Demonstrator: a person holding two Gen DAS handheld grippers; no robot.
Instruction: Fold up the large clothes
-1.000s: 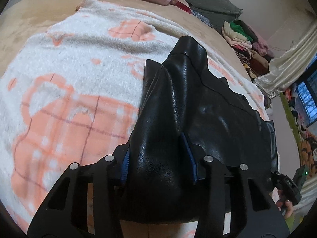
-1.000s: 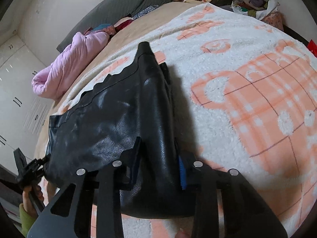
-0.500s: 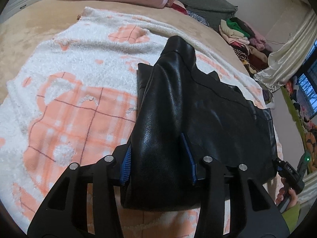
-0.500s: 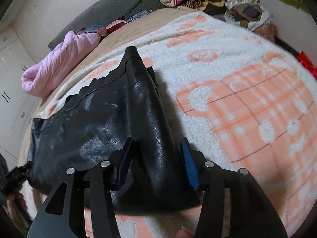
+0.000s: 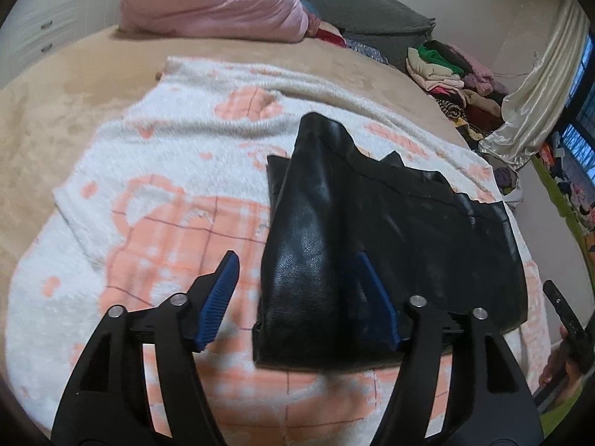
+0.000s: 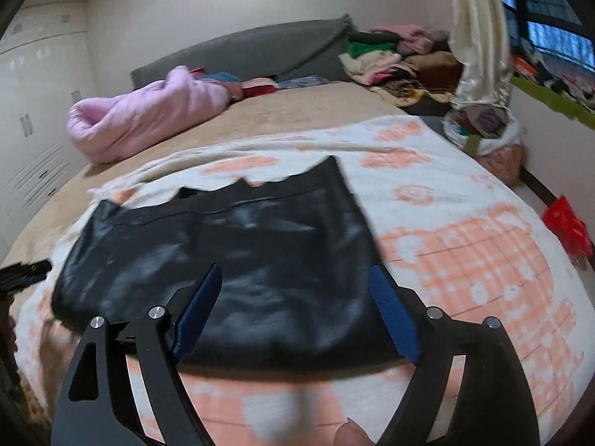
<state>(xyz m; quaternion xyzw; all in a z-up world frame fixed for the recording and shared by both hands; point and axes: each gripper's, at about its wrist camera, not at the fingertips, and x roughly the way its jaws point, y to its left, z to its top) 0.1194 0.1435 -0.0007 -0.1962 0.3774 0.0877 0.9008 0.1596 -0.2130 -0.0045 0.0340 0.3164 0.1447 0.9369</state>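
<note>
Now black leather garment [image 6: 238, 260] crosswise, flat.

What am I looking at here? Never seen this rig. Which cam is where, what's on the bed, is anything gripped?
No robot arm: a person carries a two-finger gripper in each hand, with a fisheye camera on each looking along the fingers. One picture is from the left gripper, the other from the right gripper. A black leather garment lies folded on a white and orange blanket spread over a bed. A pink quilt and a pile of clothes sit further back. Both grippers' jaws have just been opening; the blue pads no longer pinch the garment, so nothing is held.
</note>
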